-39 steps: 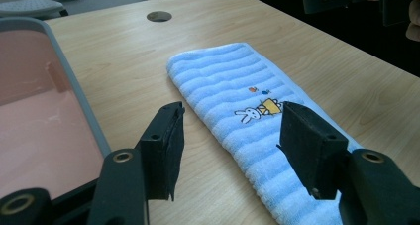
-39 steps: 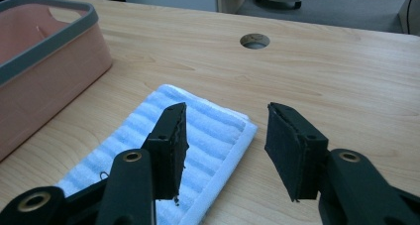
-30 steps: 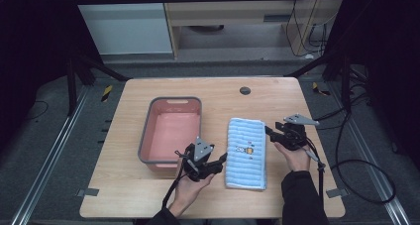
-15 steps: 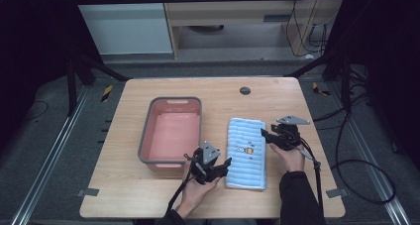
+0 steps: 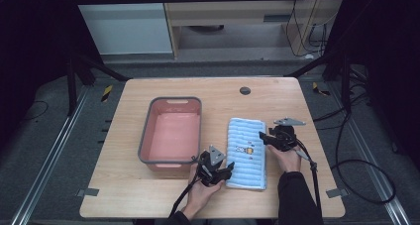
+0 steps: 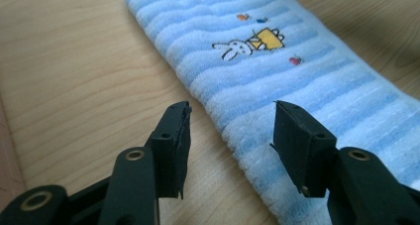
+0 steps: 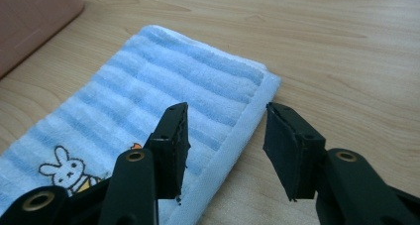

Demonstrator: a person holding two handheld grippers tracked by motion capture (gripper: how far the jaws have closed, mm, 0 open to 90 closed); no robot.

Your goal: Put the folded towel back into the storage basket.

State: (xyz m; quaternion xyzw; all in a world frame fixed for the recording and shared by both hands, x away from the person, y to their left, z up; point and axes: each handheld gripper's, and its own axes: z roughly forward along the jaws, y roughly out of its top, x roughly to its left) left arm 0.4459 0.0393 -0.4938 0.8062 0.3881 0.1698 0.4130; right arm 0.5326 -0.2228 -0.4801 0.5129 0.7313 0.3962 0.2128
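In the high view a folded blue-striped towel (image 5: pixel 247 153) lies flat on the wooden tabletop (image 5: pixel 247 103), toward 5 o'clock from the middle of the board, with its long side running from 12 to 6. A pink basin (image 5: pixel 171 131) stands just beside it at 9 o'clock, a strip of bare wood between the two. The left gripper (image 5: pixel 225 168) sits at the towel's near left corner, at about 7 o'clock of the cloth, held by the person's left hand (image 5: pixel 200 190) coming up from the bottom edge. The right gripper (image 5: pixel 263 136) is at the towel's right edge, at about 2 o'clock of the cloth, with the right hand (image 5: pixel 289 158) behind it. A small dark round disc (image 5: pixel 244 90) is set in the tabletop at 12 o'clock from the towel, well apart from it.

In the left gripper view the fingers (image 6: pixel 171 145) stand apart and have just been closing. The towel's (image 6: pixel 277 61) long edge runs between them: the 3 o'clock finger is over the cloth, the 9 o'clock finger over bare wood. Whether either pad touches I cannot tell. A small rabbit picture (image 6: pixel 233 50) shows on the towel at 12 o'clock.

In the right gripper view the fingers (image 7: pixel 171 145) also stand apart, astride the hemmed edge of the towel (image 7: pixel 173 81) near its corner; the 9 o'clock finger is over the cloth and the 3 o'clock finger over wood. The basin's (image 7: pixel 34 17) pink wall shows at 10 o'clock.
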